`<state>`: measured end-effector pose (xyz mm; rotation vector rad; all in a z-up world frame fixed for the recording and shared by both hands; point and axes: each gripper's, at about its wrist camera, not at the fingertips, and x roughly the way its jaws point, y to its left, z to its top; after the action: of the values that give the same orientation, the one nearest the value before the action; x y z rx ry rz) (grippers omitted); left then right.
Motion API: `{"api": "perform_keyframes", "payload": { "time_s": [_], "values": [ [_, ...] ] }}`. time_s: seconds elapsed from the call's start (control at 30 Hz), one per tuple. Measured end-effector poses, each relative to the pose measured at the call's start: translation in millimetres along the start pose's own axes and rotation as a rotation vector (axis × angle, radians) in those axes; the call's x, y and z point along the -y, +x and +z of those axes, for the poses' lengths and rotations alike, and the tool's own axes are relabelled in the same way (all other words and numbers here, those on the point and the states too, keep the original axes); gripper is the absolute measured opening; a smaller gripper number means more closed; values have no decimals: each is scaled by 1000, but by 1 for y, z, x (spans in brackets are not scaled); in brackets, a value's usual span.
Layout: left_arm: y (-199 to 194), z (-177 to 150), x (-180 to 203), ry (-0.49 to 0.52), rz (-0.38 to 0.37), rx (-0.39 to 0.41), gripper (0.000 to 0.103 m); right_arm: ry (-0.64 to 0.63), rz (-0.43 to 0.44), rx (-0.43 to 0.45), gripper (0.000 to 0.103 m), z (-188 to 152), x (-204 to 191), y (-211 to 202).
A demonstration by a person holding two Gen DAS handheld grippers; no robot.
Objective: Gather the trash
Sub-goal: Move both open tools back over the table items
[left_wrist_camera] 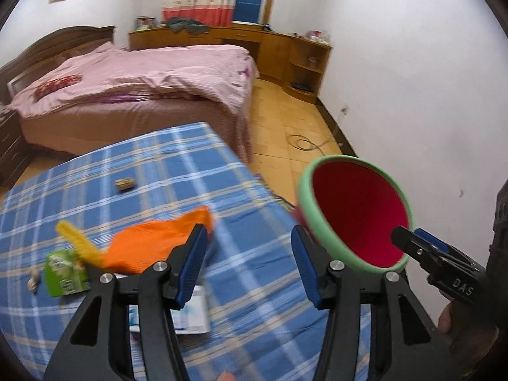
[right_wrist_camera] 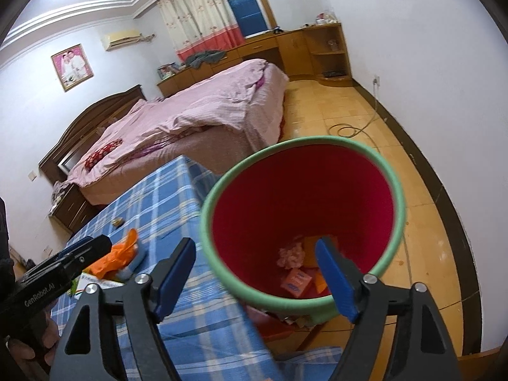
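A red bin with a green rim [left_wrist_camera: 355,216] [right_wrist_camera: 301,219] hangs at the right edge of a blue plaid table [left_wrist_camera: 152,197]. My right gripper [right_wrist_camera: 254,273] stands wide, and in the left wrist view [left_wrist_camera: 412,238] one finger is inside the bin and one outside at its near rim. The bin holds pink and orange scraps [right_wrist_camera: 295,270]. My left gripper [left_wrist_camera: 250,263] is open and empty above the table. Just left of it lie an orange bag [left_wrist_camera: 152,241], a yellow strip [left_wrist_camera: 76,238], a green carton [left_wrist_camera: 63,273], a white paper [left_wrist_camera: 190,314] and a small brown scrap [left_wrist_camera: 124,184].
A bed with a pink cover [left_wrist_camera: 133,79] stands behind the table. Wooden cabinets [left_wrist_camera: 285,50] line the far wall. A cable [left_wrist_camera: 304,143] lies on the wooden floor by the white wall on the right.
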<state>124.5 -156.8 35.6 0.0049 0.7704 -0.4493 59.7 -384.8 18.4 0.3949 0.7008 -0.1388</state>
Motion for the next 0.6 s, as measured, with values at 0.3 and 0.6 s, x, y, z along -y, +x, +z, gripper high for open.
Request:
{"api": "perform_keyframes", "payload": {
  "time_s": [0.3, 0.6],
  "values": [
    [-19, -12, -74, -104, 132, 19, 55, -59, 55, -26, 85, -8, -44, 9],
    [-11, -35, -143, -170, 288, -20, 70, -103, 72, -67, 85, -18, -75, 23]
  ]
}}
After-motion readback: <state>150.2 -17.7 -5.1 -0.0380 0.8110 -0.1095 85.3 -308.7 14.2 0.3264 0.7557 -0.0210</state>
